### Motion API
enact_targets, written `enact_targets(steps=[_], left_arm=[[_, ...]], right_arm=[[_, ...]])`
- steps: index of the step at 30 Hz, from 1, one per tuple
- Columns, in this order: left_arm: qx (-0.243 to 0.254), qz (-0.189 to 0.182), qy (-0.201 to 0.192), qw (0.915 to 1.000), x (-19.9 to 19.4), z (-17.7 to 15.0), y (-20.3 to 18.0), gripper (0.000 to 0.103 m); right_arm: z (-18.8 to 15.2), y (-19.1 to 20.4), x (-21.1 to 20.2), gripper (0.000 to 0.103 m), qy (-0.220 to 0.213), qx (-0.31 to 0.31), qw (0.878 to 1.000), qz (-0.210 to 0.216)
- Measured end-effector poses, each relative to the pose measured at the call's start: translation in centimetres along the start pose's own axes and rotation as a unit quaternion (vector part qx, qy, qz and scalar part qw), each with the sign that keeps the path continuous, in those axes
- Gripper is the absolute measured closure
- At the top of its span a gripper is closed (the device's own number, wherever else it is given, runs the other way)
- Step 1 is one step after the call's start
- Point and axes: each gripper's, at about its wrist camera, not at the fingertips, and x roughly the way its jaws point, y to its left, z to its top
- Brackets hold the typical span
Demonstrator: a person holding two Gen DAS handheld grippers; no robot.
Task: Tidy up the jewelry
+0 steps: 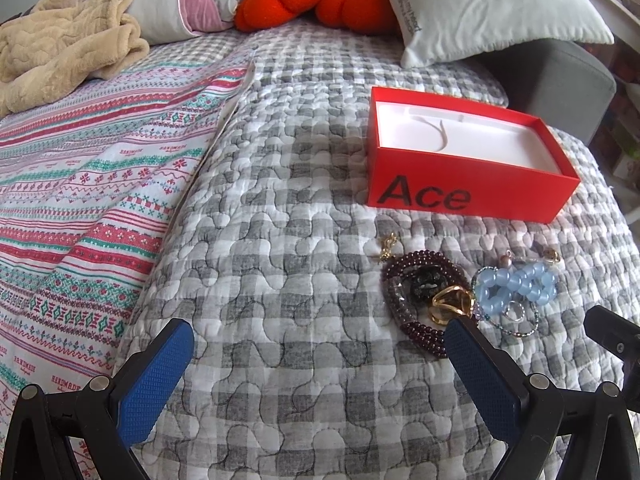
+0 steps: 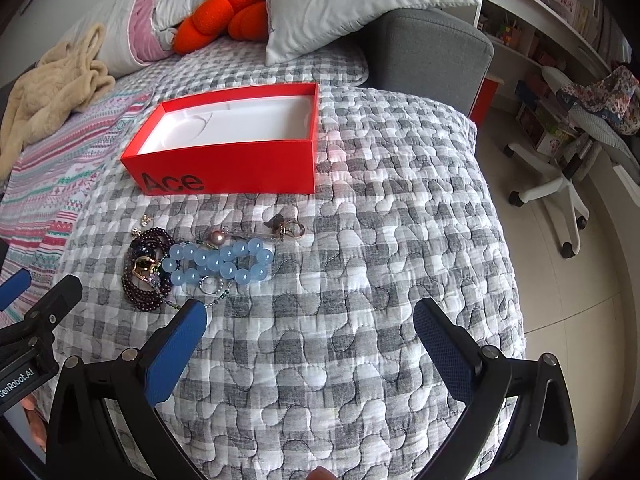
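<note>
My left gripper [image 1: 320,344] and right gripper [image 2: 310,326] hang wide open and empty over the quilt [image 2: 360,280]. The jewelry pile [image 2: 192,268] lies loose just in front of the red box [image 2: 224,168], which stands open, I think to receive the pieces.

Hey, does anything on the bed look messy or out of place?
Yes: the jewelry lies in a tangled heap on the quilt, bracelets overlapping, while the red box beside it holds none.
</note>
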Motion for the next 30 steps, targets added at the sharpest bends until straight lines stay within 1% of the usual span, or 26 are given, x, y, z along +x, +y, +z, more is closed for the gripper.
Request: enact_targets(steps=[24, 27, 30], left_arm=[[0.0, 0.003, -0.003, 1.0, -0.28, 0.11, 0.25, 0.0], [0.001, -0.004, -0.008, 1.0, -0.5, 0.24, 0.29, 0.0], [-0.002, 0.001, -0.006, 1.0, -0.36, 0.43, 0.43, 0.0]], right_arm=[[0.1, -0.01, -0.08, 0.0, 0.002, -0.002, 1.0, 0.001], [0.11, 0.02, -0.08, 0.0, 0.002, -0.005, 1.0, 0.004], [0.3, -0.08, 0.15, 0.0, 0.002, 0.0, 1.0, -0.002]])
